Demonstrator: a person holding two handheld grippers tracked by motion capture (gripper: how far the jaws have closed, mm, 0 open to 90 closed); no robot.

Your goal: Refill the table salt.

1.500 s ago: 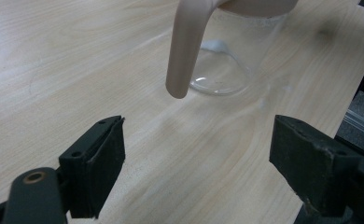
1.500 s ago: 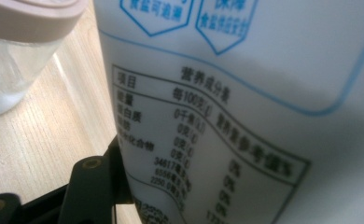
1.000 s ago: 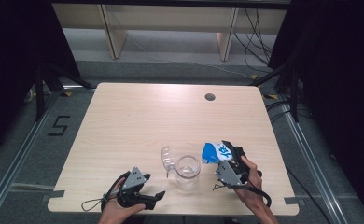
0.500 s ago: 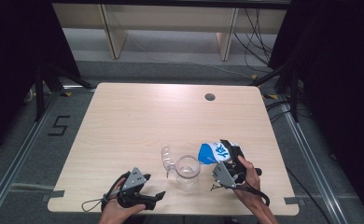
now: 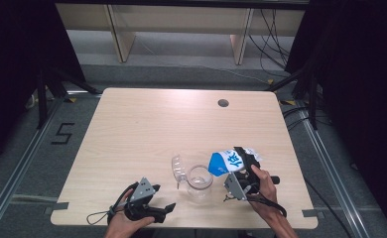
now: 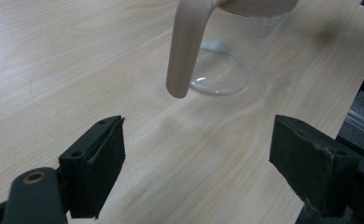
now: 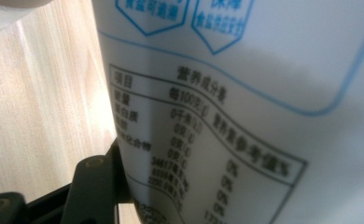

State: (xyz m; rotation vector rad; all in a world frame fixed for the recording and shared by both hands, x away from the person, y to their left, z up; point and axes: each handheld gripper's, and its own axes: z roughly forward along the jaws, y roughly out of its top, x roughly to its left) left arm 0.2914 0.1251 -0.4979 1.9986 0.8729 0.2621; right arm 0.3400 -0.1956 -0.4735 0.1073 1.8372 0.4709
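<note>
Near the front edge of the pale wooden bench (image 5: 147, 124), a little right of its middle, stands a clear, round glass jar (image 5: 200, 180) with its mouth open upward. Its clear lid with a beige handle (image 5: 178, 168) lies on the wood just beside it on the left, presumably set there to leave the mouth free.

The right gripper (image 5: 245, 166) is clamped on a white and blue plastic bag printed with text (image 5: 227, 161); in the right gripper view the bag's white back with its printed table (image 7: 245, 112) presses against the black jaw at the lower left. The bag is held tilted, its blue end down and leftward at the jar's rim, which looks like the posture for pouring the contents in. Whether anything is falling cannot be told; the jar looks nearly empty, with perhaps a trace of white at the bottom in the left gripper view (image 6: 217, 46).

The left gripper (image 5: 154, 210) rests low at the front edge, left of the jar and clear of it, jaws wide apart with nothing between them. Its view looks straight at the jar's base (image 6: 222, 74) and the beige handle (image 6: 187, 46), so it seems placed ready to steady the jar or take the lid
</note>
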